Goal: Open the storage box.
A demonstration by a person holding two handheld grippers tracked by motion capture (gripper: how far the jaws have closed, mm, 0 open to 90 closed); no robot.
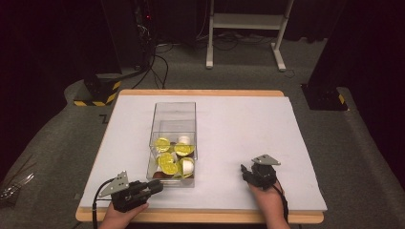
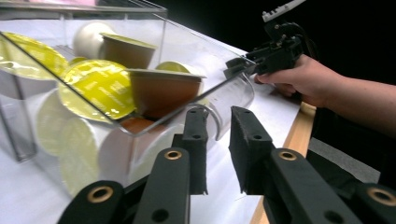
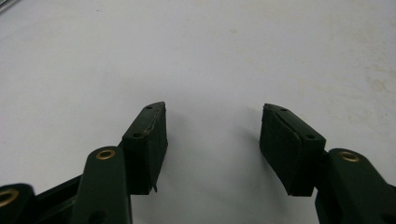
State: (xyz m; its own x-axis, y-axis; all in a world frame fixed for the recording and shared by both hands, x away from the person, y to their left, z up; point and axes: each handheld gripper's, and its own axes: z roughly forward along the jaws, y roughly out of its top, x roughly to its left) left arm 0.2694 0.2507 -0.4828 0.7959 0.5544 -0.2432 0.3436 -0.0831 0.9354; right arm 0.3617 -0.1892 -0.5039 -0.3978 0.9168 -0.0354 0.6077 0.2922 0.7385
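A clear plastic box (image 1: 173,125) is sitting on the white worktop (image 1: 248,138), holding yellow-lidded capsules (image 2: 100,86) whose printing is too blurred to read. The left gripper (image 2: 217,121) is hovering beside it, jaws slightly apart, empty. The right gripper (image 3: 212,123) is resting well apart, jaws wide, empty.

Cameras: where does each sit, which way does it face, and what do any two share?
High view: above the person's side, facing forward and down on the table; shows both hands, left gripper, right gripper.
Left gripper view: rides the left gripper, facing the clear box of capsules; own open jaws, plus the other hand.
Right gripper view: rides the right gripper, facing down at bare tabletop; own open jaws.
Shared: high and left gripper views both show the box and right gripper.
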